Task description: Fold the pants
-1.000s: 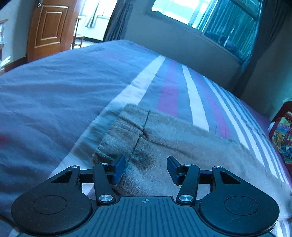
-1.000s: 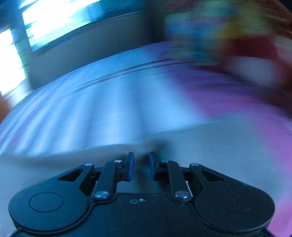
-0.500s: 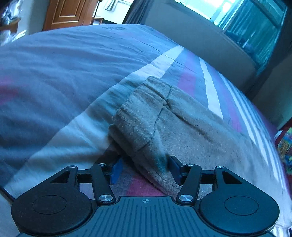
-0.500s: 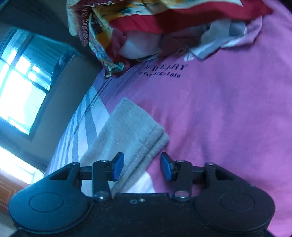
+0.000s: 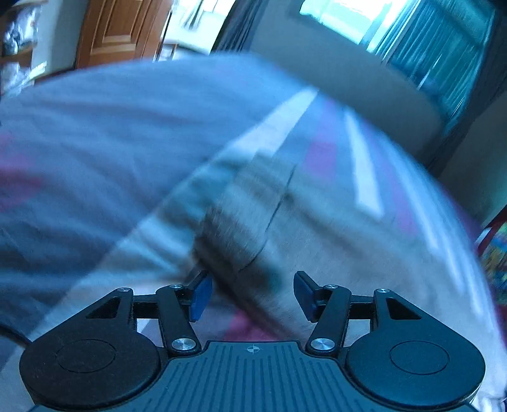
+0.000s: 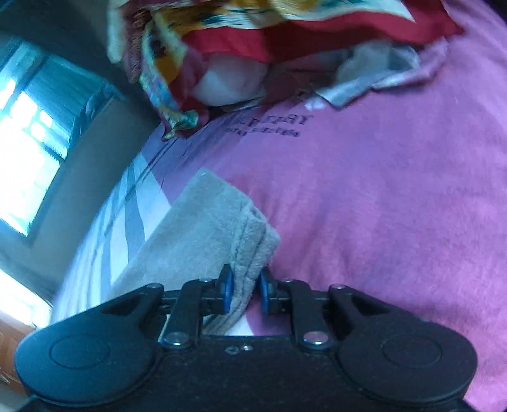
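Note:
The grey-beige pants (image 5: 317, 228) lie on a striped bedsheet (image 5: 95, 142). The left wrist view is blurred. There my left gripper (image 5: 252, 294) stands open, with the waistband corner lying between its fingers and no pad pressing it. In the right wrist view the leg end of the pants (image 6: 206, 228) rests at the border of a pink blanket (image 6: 380, 206). My right gripper (image 6: 245, 291) has the hem corner between its blue pads. Its jaws are closing on the cloth, which fills the narrow gap.
A colourful red and yellow cloth pile (image 6: 221, 38) with white cloth under it lies beyond the hem. A window (image 6: 25, 126) is on the left of that view. A wooden door (image 5: 120, 28) and a curtained window (image 5: 412, 31) stand past the bed.
The right gripper swung over to the leg hem, opened, then closed around it. The left view rolled slightly and blurred, with the waistband still between its fingers.

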A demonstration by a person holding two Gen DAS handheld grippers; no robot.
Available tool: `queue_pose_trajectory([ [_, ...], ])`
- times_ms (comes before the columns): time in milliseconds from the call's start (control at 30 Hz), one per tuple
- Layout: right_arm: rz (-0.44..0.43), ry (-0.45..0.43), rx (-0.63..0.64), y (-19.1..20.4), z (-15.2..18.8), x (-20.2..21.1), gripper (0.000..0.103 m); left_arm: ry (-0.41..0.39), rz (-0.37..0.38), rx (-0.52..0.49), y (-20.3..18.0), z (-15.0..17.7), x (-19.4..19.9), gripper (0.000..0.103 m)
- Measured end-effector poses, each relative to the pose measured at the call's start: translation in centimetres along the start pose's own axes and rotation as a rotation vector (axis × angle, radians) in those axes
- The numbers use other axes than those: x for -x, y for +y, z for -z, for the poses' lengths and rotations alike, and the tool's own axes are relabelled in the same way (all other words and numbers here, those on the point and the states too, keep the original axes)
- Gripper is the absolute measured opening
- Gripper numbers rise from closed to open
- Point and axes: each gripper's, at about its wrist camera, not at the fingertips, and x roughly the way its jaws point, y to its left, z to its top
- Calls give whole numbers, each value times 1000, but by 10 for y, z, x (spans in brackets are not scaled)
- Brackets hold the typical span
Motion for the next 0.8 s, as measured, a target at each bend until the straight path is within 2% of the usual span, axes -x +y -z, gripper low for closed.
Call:
queue_pose_trajectory([
  [100, 5, 10, 32, 2, 2, 3, 17, -4, 62, 43, 0, -2, 4, 57],
  [233, -34, 9, -51, -8, -2, -4, 17, 16, 44, 126, 11, -6, -16, 55],
  [300, -31, 6, -36, -7, -3, -5, 17, 1, 24, 170, 20, -9, -23, 30],
  [333, -31, 6, -25, -7, -2, -4, 17, -51, 65, 177, 22, -12, -18, 23],
  [367, -32, 7, -19, -7, -2, -2, 17, -114, 115, 152, 22, -15, -10, 23],
  [400, -35, 9, -19, -7, -3, -3, 17, -125, 117, 119, 19, -18, -8, 23],
  [433, -38, 12, -20, -8, -3, -2, 17, -99, 91, 83, 17, -19, -12, 23],
  [500, -40, 12, -14, -8, -3, -3, 17, 21, 32, 27, 20, -18, -33, 23],
  [533, -40, 8, -13, -8, -3, -4, 17, 39, 33, 16, 24, -18, -39, 25],
  [633, -35, -1, -17, -7, -2, -5, 17, 29, 30, 16, 17, -23, -32, 27],
  [667, -35, 0, -15, -7, -2, -4, 17, 9, 19, 2, 11, -23, -24, 29],
  [700, -36, 2, -16, -7, -3, -5, 17, -37, -1, -20, 5, -22, -12, 40],
  [733, -41, 4, -22, -8, -3, -4, 18, -82, -23, -37, 0, -21, -1, 65],
  [767, -49, 7, -35, -9, -4, -4, 19, -110, -42, -45, -6, -18, 4, 79],
  [800, -54, 8, -46, -10, -5, -4, 20, -104, -43, -51, -8, -20, 5, 94],
])
